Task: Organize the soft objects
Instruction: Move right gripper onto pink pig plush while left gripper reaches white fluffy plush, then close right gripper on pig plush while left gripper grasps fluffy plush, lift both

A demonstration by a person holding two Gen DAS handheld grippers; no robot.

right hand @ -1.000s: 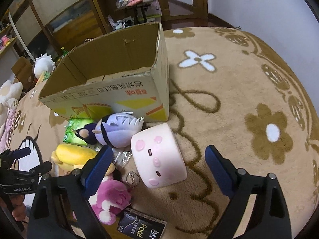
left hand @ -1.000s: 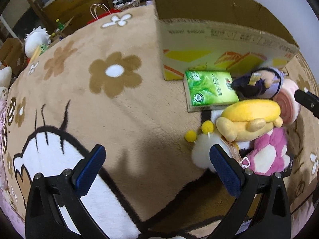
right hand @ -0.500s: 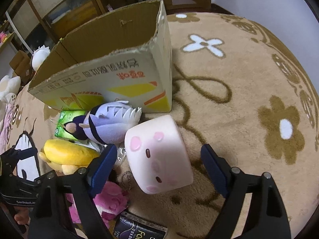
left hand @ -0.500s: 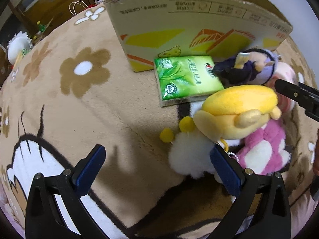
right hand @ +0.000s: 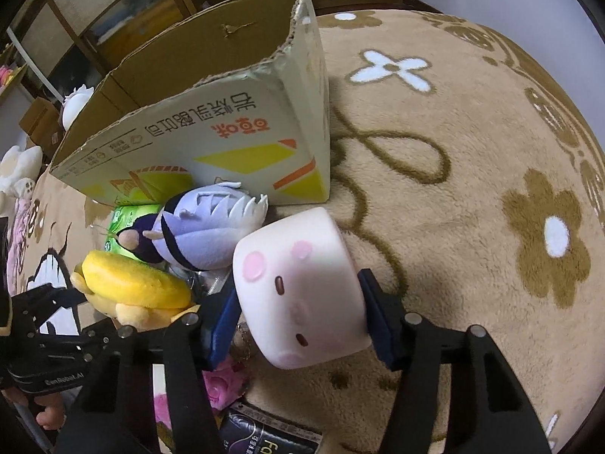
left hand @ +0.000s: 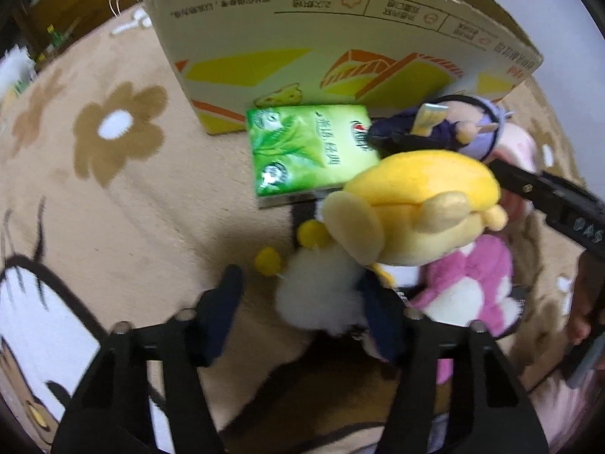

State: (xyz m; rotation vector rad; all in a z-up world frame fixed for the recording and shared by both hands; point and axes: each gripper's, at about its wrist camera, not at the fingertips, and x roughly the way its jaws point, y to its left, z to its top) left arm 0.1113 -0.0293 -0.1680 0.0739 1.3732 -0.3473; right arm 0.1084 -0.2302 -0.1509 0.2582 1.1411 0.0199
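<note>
My right gripper has its blue pads pressed on both sides of a pink marshmallow pig plush on the rug. My left gripper has narrowed around the white fluffy body of a yellow-hatted plush, one pad touching it, the other still apart. A purple-haired doll, a pink plush and a green tissue pack lie beside them. An open cardboard box stands just behind.
A beige flower-patterned rug covers the floor, wide open to the right. A dark packet lies at the near edge. White plush toys and wooden furniture stand at the back left.
Both grippers moved forward and narrowed. The right one closed on the pink pig plush. The left one came down around the white fluffy plush.
</note>
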